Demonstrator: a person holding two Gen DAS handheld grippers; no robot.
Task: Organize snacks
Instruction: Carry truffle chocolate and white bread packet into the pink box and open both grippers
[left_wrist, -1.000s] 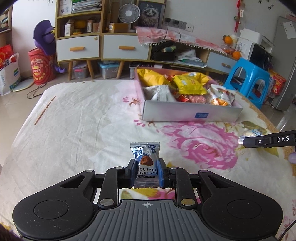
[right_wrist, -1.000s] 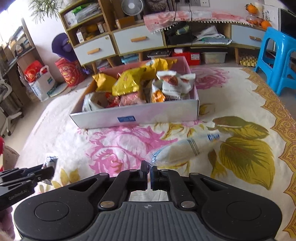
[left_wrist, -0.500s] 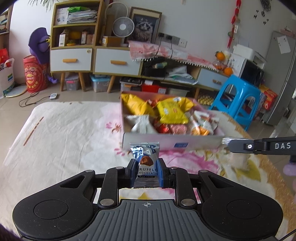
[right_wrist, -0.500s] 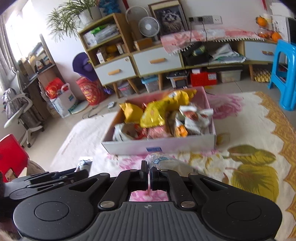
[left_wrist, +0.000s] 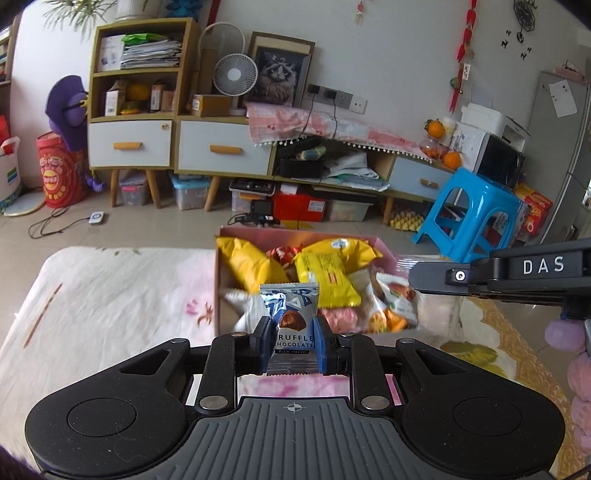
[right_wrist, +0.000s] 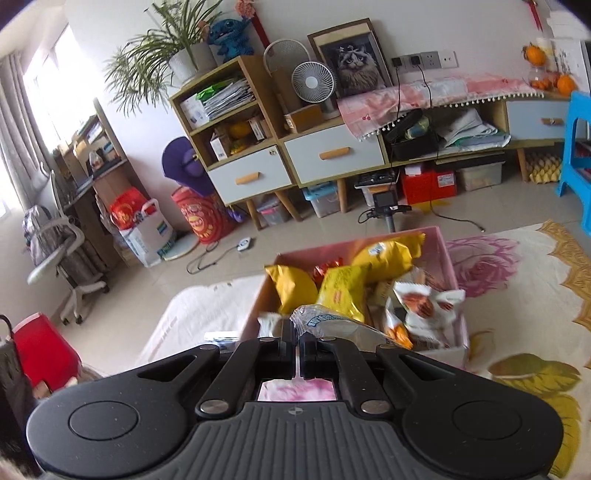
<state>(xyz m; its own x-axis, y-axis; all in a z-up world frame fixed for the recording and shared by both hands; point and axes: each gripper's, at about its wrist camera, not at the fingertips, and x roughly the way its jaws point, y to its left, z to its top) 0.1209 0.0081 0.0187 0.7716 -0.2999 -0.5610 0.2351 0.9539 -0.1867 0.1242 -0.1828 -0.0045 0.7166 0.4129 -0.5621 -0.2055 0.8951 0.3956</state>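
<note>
The left gripper (left_wrist: 291, 341) is clenched on an upright truffle chocolate packet (left_wrist: 290, 314), held in front of the pink snack box (left_wrist: 221, 288) on the flowered bedspread (left_wrist: 110, 302). Only the right wrist view shows the right gripper (right_wrist: 297, 338) pinching the edge of a clear, blue-printed snack bag (right_wrist: 332, 325) near the box; the left view shows just its black "DAS" side.
</note>
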